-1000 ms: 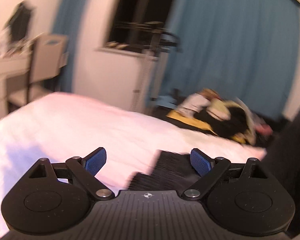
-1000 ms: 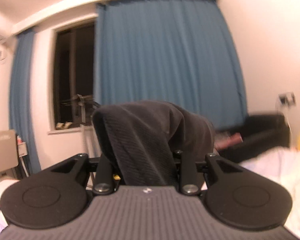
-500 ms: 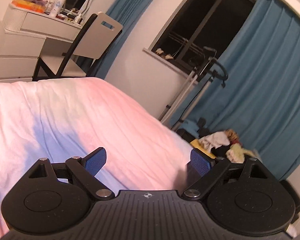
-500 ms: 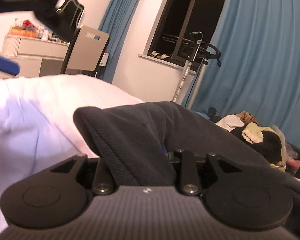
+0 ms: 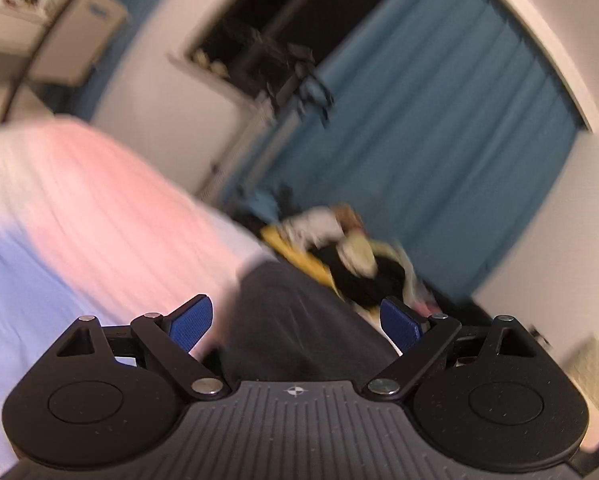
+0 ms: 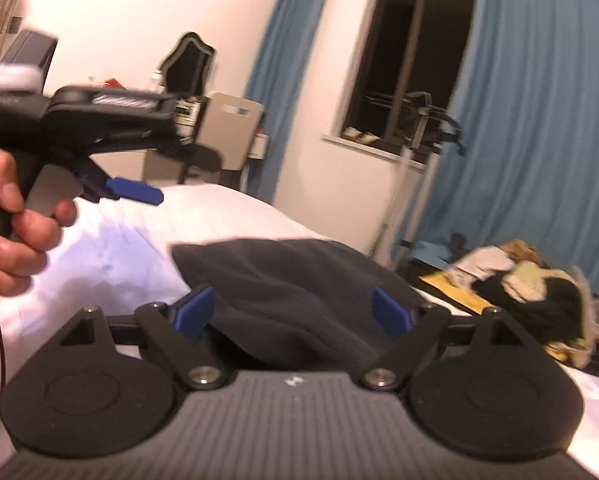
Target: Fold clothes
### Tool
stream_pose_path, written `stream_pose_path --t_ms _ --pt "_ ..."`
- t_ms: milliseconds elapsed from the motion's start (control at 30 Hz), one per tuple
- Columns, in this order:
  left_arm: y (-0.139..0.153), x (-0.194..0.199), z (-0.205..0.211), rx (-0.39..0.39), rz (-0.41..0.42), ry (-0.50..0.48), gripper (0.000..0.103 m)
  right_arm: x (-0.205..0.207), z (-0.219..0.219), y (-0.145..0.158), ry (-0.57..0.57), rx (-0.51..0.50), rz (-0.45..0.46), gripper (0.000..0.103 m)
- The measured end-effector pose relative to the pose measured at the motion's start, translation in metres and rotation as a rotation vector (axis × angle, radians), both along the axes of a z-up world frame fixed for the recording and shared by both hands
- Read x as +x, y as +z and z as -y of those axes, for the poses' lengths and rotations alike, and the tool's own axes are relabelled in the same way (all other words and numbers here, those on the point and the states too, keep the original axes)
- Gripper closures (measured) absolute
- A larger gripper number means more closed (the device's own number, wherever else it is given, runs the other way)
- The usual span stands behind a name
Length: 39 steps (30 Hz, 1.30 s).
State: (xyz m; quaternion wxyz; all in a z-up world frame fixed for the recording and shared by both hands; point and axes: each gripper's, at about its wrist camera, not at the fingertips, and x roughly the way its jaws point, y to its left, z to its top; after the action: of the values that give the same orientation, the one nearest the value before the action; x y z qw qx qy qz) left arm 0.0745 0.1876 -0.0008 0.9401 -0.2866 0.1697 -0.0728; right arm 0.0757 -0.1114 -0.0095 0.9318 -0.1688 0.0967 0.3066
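I am working two hand-held grippers over a bed [image 6: 259, 216] with a pale cover. A dark garment [image 6: 291, 292] lies on the cover in front of me, bunched into a rounded mound, not flat. That is the piece being folded.

My right gripper [image 6: 293, 312] sits low behind the mound. Its jaws are opening, and the blue pads [image 6: 391, 312] stand clear on either side of the cloth. The garment is between them but not pinched, so I judge this as a release: the cloth is being set down on the bed.

My left gripper [image 5: 295, 320] is spread wide and holds nothing. In its own view, which is blurred, the garment [image 5: 299, 320] lies ahead between its pads [image 5: 189, 322] without touching them. From the right camera I see the left gripper [image 6: 135, 192] raised over the bed to the left, a hand [image 6: 15, 220] wrapped around its grip. I read it as waiting to take an edge.

Beyond the bed, a heap of clothes [image 6: 519, 292] sits on the floor by blue curtains [image 6: 539, 120], likely next in line. A chair [image 6: 231, 132] stands further back.
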Motion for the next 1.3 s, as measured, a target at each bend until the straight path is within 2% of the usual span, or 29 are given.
stream_pose_path --t_ms 100,167,233,300,367,400,467,533,600,667,700,800,833,900,933,967,1033,1067,1167,1300 --pt "-0.011 0.004 0.010 -0.039 -0.085 -0.035 0.011 0.002 0.033 -0.008 -0.046 -0.015 0.011 0.016" --pt "-0.018 0.005 0.012 -0.090 -0.130 -0.029 0.011 0.006 0.041 -0.016 -0.043 -0.007 -0.031 0.018" --pt "-0.026 0.007 0.013 -0.132 -0.180 -0.006 0.011 0.006 0.040 -0.023 -0.024 -0.026 -0.019 0.018" --pt "-0.038 0.013 0.011 -0.162 -0.238 0.049 0.011 0.006 0.026 -0.033 -0.023 -0.072 0.044 0.028" --pt "-0.049 0.024 0.006 -0.189 -0.279 0.079 0.012 0.010 0.009 -0.042 0.011 -0.117 0.091 0.050" --pt "-0.054 0.028 0.007 -0.199 -0.281 0.090 0.012 0.013 0.002 -0.046 0.032 -0.134 0.101 0.055" --pt "-0.060 0.040 0.003 -0.218 -0.285 0.122 0.015 0.008 -0.008 -0.054 0.052 -0.166 0.104 0.082" --pt "-0.062 0.050 0.001 -0.209 -0.269 0.152 0.017 0.003 -0.013 -0.060 0.073 -0.210 0.107 0.086" --pt "-0.066 0.057 0.007 -0.105 -0.236 0.151 0.017 -0.008 -0.019 -0.073 0.114 -0.313 0.191 0.086" --pt "-0.082 0.066 0.010 -0.105 -0.287 0.164 0.017 -0.009 -0.023 -0.090 0.151 -0.428 0.258 0.087" --pt "-0.089 0.068 0.007 -0.149 -0.301 0.172 0.016 -0.005 -0.024 -0.096 0.157 -0.444 0.246 0.087" --pt "-0.083 0.067 0.010 -0.139 -0.289 0.182 0.014 0.004 -0.021 -0.088 0.130 -0.363 0.159 0.086" --pt "-0.080 0.064 0.011 -0.135 -0.290 0.187 0.014 0.003 -0.020 -0.083 0.124 -0.343 0.152 0.083" --pt "-0.073 0.055 0.015 -0.123 -0.295 0.204 0.014 -0.005 -0.017 -0.080 0.118 -0.326 0.175 0.066" --pt "-0.068 0.051 0.017 -0.116 -0.301 0.216 0.013 -0.007 -0.016 -0.079 0.112 -0.318 0.175 0.051" --pt "-0.063 0.045 0.019 -0.116 -0.305 0.220 0.011 -0.007 -0.014 -0.079 0.107 -0.307 0.168 0.045" --pt "-0.057 0.038 0.022 -0.144 -0.288 0.163 0.010 -0.004 -0.010 -0.076 0.104 -0.281 0.136 0.038" --pt "-0.055 0.035 0.025 -0.147 -0.287 0.137 0.010 -0.004 -0.010 -0.075 0.107 -0.274 0.126 0.031" --pt "-0.058 0.028 0.040 -0.110 -0.318 0.115 0.010 -0.006 -0.015 -0.075 0.142 -0.294 0.140 0.025" --pt "-0.080 0.028 0.038 -0.207 -0.363 0.083 0.008 -0.005 -0.033 -0.083 0.191 -0.355 0.160 0.024"
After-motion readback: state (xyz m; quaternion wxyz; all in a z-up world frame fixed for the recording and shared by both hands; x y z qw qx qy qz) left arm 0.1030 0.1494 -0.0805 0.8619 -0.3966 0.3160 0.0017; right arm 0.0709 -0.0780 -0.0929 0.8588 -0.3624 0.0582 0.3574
